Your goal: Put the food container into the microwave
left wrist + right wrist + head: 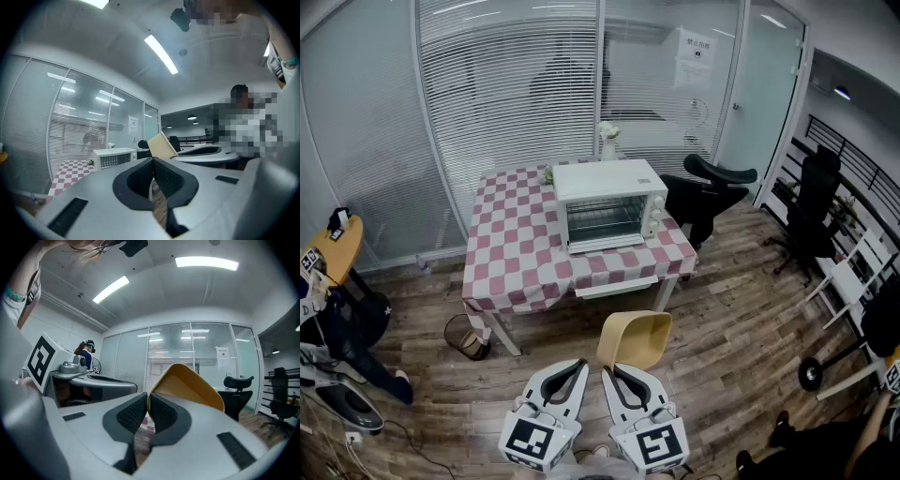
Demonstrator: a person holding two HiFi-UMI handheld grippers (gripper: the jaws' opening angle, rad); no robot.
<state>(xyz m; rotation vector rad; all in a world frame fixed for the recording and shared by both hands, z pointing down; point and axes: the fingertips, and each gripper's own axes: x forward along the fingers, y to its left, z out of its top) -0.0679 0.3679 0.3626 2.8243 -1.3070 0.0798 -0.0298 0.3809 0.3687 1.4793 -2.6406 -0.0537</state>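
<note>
A tan food container (636, 339) hangs tilted above the wooden floor, in front of the table. My right gripper (610, 371) is shut on its near rim, and in the right gripper view the rim sits between the pads (138, 409) with the container (192, 387) rising beyond them. My left gripper (582, 367) is right beside it, shut and holding nothing; its own view shows its jaws closed (153, 162) with the container (161, 146) just past them. The white microwave (607, 207) stands on the checkered table (511, 244), well ahead of both grippers, its wire rack visible inside.
A black office chair (708, 197) stands right of the table and another (811, 202) is farther right. A basket (469, 339) sits under the table's left corner. A person's legs (356, 347) and a yellow round table (333, 246) are at the left. Glass walls with blinds are behind.
</note>
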